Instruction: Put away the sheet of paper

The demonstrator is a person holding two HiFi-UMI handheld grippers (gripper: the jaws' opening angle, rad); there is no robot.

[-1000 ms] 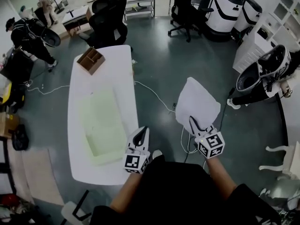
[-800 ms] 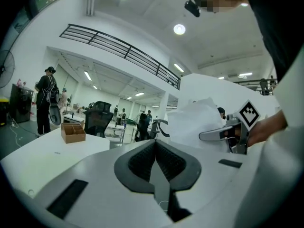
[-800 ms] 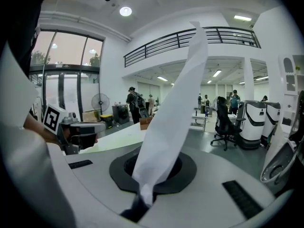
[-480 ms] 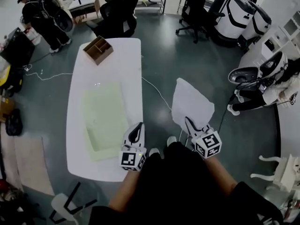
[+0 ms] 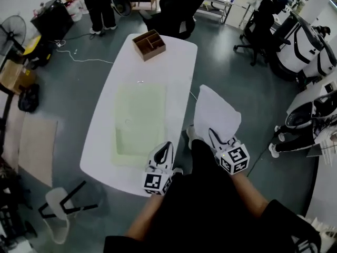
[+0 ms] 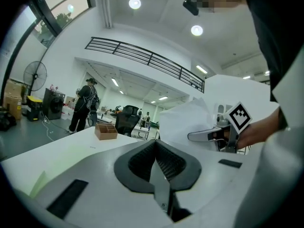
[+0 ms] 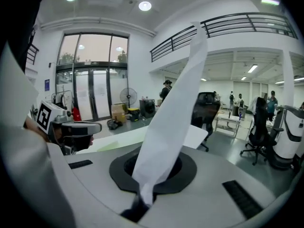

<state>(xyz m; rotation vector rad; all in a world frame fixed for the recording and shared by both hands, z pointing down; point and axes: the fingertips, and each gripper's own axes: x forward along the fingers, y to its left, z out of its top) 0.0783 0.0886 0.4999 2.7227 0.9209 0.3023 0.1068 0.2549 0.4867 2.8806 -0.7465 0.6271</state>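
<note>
The white sheet of paper [image 5: 216, 115] hangs in the air beside the table's right edge, pinched at its near end. My right gripper [image 5: 215, 137] is shut on it; in the right gripper view the sheet of paper [image 7: 173, 113] rises from between the closed jaws. My left gripper [image 5: 164, 153] hovers over the near edge of the white table [image 5: 174, 73], shut and empty, its ribbed pads [image 6: 164, 163] pressed together. The left gripper view also shows the sheet of paper [image 6: 185, 120] and the right gripper [image 6: 209, 135] to its right.
A pale green mat [image 5: 139, 123] lies on the table's middle and a wooden organizer box [image 5: 149, 44] stands at its far end. Office chairs [image 5: 179, 7] stand behind it, a person [image 5: 102, 4] at the back left, white machines [image 5: 305, 41] on the right and a white chair [image 5: 58, 210] at the near left.
The view has swung: the table now lies nearer and more central. Both grippers sit closer to it, the left one over its near edge. The right gripper still holds the paper.
</note>
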